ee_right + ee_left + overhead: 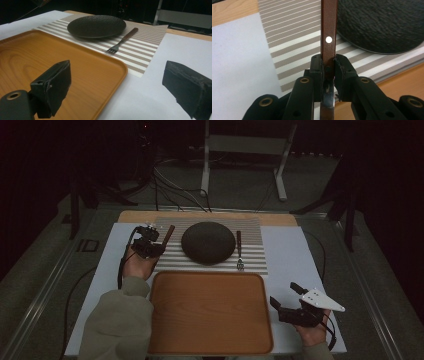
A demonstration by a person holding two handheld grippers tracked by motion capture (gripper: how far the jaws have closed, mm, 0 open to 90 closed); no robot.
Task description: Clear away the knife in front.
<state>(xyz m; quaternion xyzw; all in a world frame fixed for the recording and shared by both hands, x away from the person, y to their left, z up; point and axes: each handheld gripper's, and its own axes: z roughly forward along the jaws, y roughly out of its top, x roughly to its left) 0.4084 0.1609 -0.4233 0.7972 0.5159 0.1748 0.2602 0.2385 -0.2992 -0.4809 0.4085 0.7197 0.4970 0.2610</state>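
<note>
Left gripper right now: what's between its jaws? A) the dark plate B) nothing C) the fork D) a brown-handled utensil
D: in the left gripper view the left gripper is clamped on a brown-handled utensil; the fork lies on the striped mat, right of the dark plate.

The plate (208, 243) is charcoal black with a rough, pebbled texture. It sits on a placemat (252, 255) striped in taupe and white, the bands wider toward the near edge and finer toward the far one. The tray (210, 312) is warm orange-brown wood with a flowing grain. The utensil handle (328, 30) in the left tongs (327, 65) is reddish brown with a pale round rivet; its metal part is silver. The fork (239, 251) has a matching brown handle and grey steel tines. Both the left tongs and the right tongs (120, 87) are matt black with brass-coloured eyelets. The worktop (292, 251) wears a pale bluish-white sheet over light wood. The sleeve (120, 320) is muted olive.
</note>
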